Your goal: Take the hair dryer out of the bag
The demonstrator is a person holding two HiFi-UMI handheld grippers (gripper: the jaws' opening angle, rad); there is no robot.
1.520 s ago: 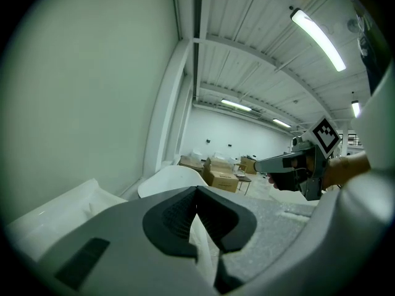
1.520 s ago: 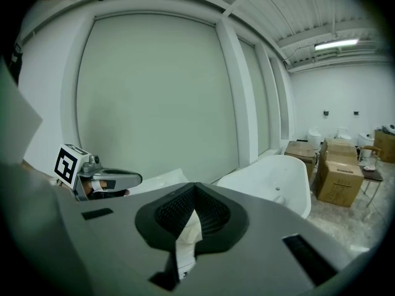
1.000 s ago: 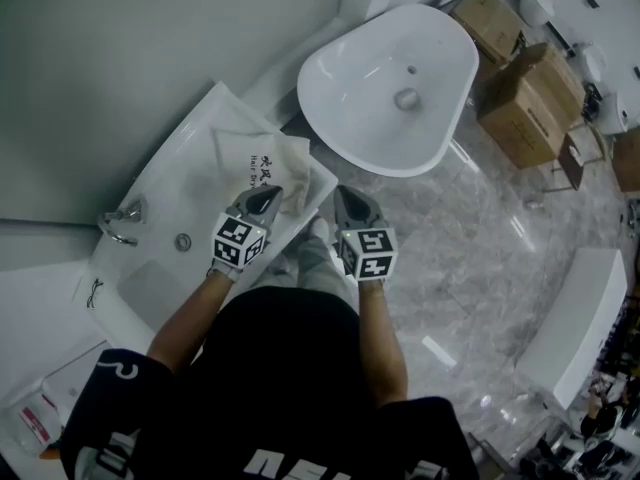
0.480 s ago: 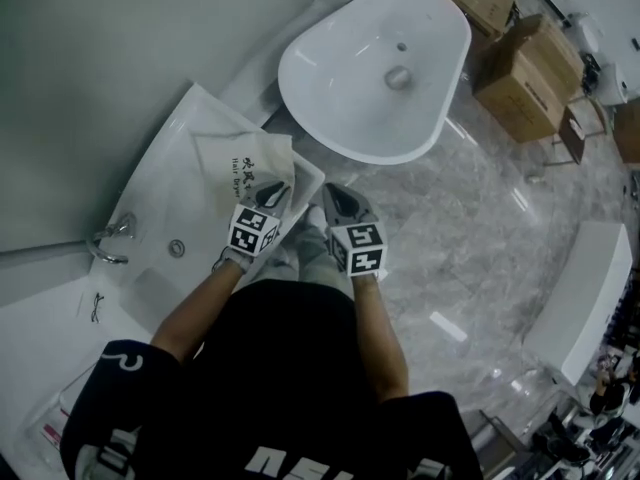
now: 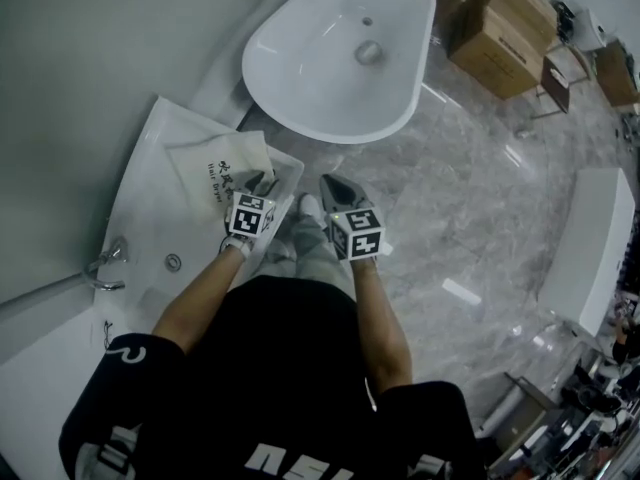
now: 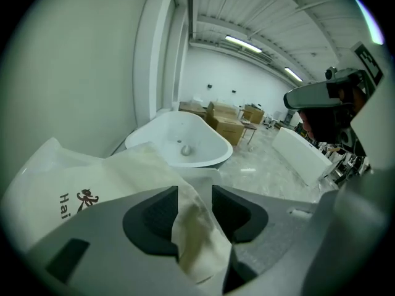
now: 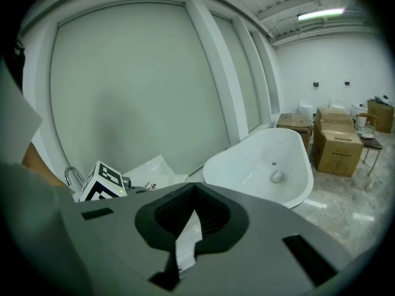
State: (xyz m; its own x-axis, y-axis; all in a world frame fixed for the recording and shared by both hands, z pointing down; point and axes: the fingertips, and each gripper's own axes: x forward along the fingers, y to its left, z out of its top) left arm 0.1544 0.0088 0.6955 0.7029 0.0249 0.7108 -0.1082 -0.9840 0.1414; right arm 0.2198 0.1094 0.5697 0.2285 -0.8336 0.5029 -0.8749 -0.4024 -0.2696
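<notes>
A cream cloth bag [image 5: 213, 167] with dark print lies on the white washbasin counter [image 5: 150, 230]; no hair dryer shows. My left gripper [image 5: 262, 182] is at the bag's near right corner. In the left gripper view its jaws [image 6: 195, 191] have just been opening, and a fold of the bag [image 6: 99, 177] hangs loosely between the parted pads. My right gripper [image 5: 331, 184] hovers to the right, off the counter and over the floor, jaws together. In the right gripper view a narrow white strip sits in the slot of the shut jaws [image 7: 194, 187]; I cannot tell what it is.
A white freestanding bathtub [image 5: 330, 63] stands just beyond the counter. A faucet [image 5: 105, 268] and a drain are at the counter's near left. Cardboard boxes [image 5: 500, 23] are stacked at the far right, and a white bench [image 5: 590, 258] stands on the marble floor.
Both grippers have come down and nearer to me. The left jaws, closed on the bag's edge a second ago, now stand apart, and the bag lies flatter on the counter.
</notes>
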